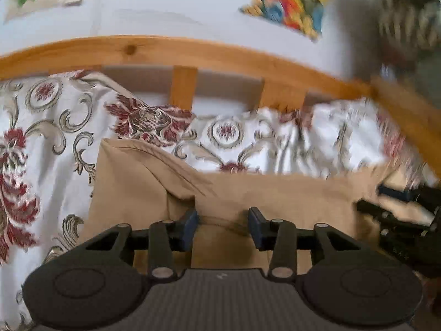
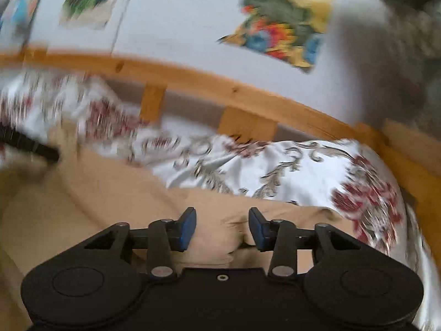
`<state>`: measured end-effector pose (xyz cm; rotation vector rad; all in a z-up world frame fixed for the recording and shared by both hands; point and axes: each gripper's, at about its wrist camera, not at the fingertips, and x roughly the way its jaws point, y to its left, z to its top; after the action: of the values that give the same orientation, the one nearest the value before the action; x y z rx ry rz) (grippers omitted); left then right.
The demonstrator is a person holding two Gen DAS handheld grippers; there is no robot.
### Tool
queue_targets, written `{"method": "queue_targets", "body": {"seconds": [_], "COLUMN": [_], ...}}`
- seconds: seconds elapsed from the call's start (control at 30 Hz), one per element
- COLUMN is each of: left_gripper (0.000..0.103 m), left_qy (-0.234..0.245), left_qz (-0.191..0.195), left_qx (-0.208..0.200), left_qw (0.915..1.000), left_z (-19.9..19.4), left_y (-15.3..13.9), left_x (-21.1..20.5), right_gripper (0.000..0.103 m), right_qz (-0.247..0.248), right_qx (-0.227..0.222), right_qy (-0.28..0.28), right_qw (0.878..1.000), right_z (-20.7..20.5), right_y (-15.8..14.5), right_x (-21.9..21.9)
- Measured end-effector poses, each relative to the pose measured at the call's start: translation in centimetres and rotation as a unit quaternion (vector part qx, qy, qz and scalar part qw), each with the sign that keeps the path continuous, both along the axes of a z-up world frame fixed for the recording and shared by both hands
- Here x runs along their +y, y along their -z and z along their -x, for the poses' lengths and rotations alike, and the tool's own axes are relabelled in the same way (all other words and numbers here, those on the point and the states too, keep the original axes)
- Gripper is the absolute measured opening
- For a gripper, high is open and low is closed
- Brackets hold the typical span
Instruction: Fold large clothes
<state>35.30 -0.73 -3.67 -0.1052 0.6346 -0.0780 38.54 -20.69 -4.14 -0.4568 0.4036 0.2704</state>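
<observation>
A tan garment (image 1: pixel 270 195) lies on a floral bedspread (image 1: pixel 46 127). A folded flap with a seam rises at its left end. My left gripper (image 1: pixel 222 227) is open, its blue-padded fingers (image 1: pixel 190 227) just above the tan cloth, holding nothing. My right gripper shows at the right edge of the left wrist view (image 1: pixel 391 207). In the right wrist view the right gripper (image 2: pixel 222 229) is open over a bunched part of the tan garment (image 2: pixel 110 193). The left gripper's black finger shows at the far left of that view (image 2: pixel 30 146).
A wooden bed rail (image 1: pixel 193 52) with slats runs behind the bedspread (image 2: pixel 289 165). Behind it is a pale wall with colourful pictures (image 1: pixel 289 2). A striped thing (image 1: pixel 408 24) stands at the upper right. Both views are motion-blurred.
</observation>
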Motion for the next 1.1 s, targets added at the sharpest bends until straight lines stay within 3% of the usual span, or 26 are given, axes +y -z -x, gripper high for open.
{"method": "queue_targets", "body": {"seconds": [0.07,0.17,0.23,0.4,0.5,0.57,0.67,0.77,0.83,0.9,0.93,0.97,1.1], "left_gripper": [0.044,0.045,0.045,0.047,0.047,0.047,0.046,0.046,0.049,0.067,0.071,0.077,0.094], "left_qy": [0.007,0.003,0.005,0.007,0.031,0.044,0.045,0.047,0.055,0.06,0.063,0.069,0.094], "left_qz": [-0.023,-0.004,-0.005,0.046,0.097,0.074,0.017,0.009,0.039,0.061,0.065,0.065,0.037], "left_qx": [0.017,0.035,0.03,0.012,-0.007,0.023,0.048,0.058,0.069,0.074,0.071,0.065,0.047], "left_qw": [0.9996,0.9994,0.9995,0.9989,0.9947,0.996,0.9977,0.9972,0.9954,0.9936,0.9934,0.9934,0.9938], "left_z": [-0.4,-1.0,-0.2,2.8,5.1,5.0,5.1,5.3,5.4,5.8,6.4,6.9,10.5], "left_y": [1.5,3.3,3.1,1.3,1.3,2.0,3.1,3.1,2.3,1.3,0.7,0.2,-2.0], "left_x": [-0.5,-0.3,-0.1,1.1,1.9,0.8,-0.7,-0.8,-0.2,0.3,0.4,0.4,-0.1], "right_gripper": [0.041,0.042,0.042,0.042,0.043,0.048,0.05,0.051,0.054,0.071,0.083,0.087,0.088], "right_qz": [0.03,0.047,0.032,-0.022,0.0,0.03,0.033,0.045,0.036,0.014,0.002,-0.008,-0.015], "right_qx": [0.001,0.013,0.021,0.014,0.032,0.054,0.049,0.059,0.071,0.072,0.067,0.061,0.051], "right_qy": [-0.008,-0.017,-0.012,0.003,0.012,0.018,0.018,0.021,0.017,0.007,0.0,-0.007,-0.011], "right_qw": [1.0,0.999,0.999,1.0,0.999,0.998,0.998,0.997,0.997,0.997,0.998,0.998,0.999], "right_z": [-0.3,-0.8,-1.0,3.1,5.5,5.9,5.8,5.6,5.9,6.8,7.5,8.3,11.9], "right_y": [1.6,3.6,3.3,0.0,0.4,2.0,3.0,2.7,1.8,0.4,-0.3,-1.1,-3.6], "right_x": [0.3,0.3,0.2,-2.2,-3.4,-3.7,-3.8,-3.2,-3.4,-4.2,-4.7,-5.2,-6.1]}}
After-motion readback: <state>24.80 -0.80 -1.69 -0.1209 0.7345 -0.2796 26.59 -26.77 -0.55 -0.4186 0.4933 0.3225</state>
